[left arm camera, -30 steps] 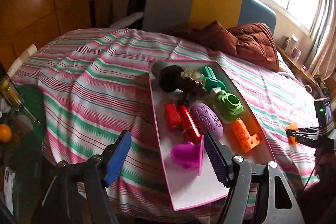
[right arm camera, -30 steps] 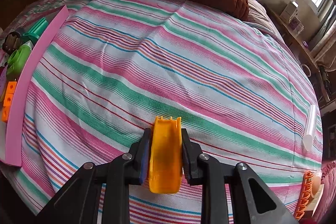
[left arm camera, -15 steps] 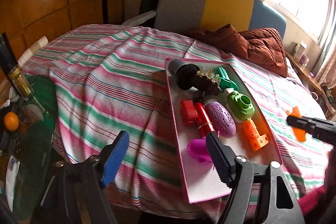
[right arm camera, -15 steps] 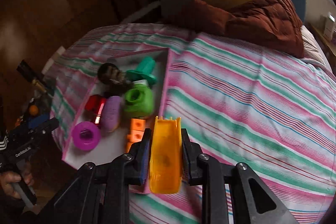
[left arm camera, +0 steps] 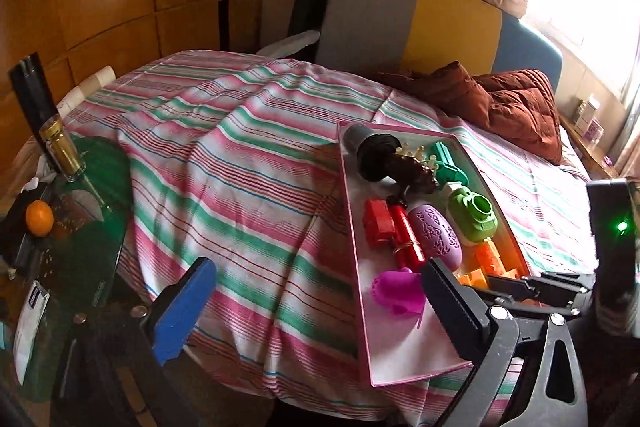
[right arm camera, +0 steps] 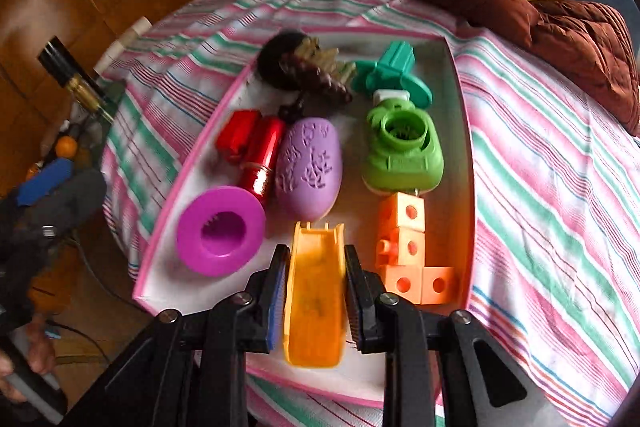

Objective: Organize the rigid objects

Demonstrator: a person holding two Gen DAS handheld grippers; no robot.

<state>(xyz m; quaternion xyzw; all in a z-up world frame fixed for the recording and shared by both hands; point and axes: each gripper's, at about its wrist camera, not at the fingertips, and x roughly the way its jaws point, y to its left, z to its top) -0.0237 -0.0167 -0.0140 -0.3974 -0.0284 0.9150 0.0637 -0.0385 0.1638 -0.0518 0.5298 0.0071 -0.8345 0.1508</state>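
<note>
Over pink tray (right arm camera: 466, 131), ridged yellow scoop (right arm camera: 315, 301)

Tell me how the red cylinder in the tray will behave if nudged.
The red cylinder lies on its side, so it would probably roll. The purple oval and red block flank it, likely stopping it early. Its glossy surface may slip under tongs.

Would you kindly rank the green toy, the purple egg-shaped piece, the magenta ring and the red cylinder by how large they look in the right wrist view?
1. Green toy
2. Purple egg-shaped piece and magenta ring: about alike, and the ring lies nearer the camera, so I won't rank them.
3. Red cylinder, clearly slimmest.
</note>
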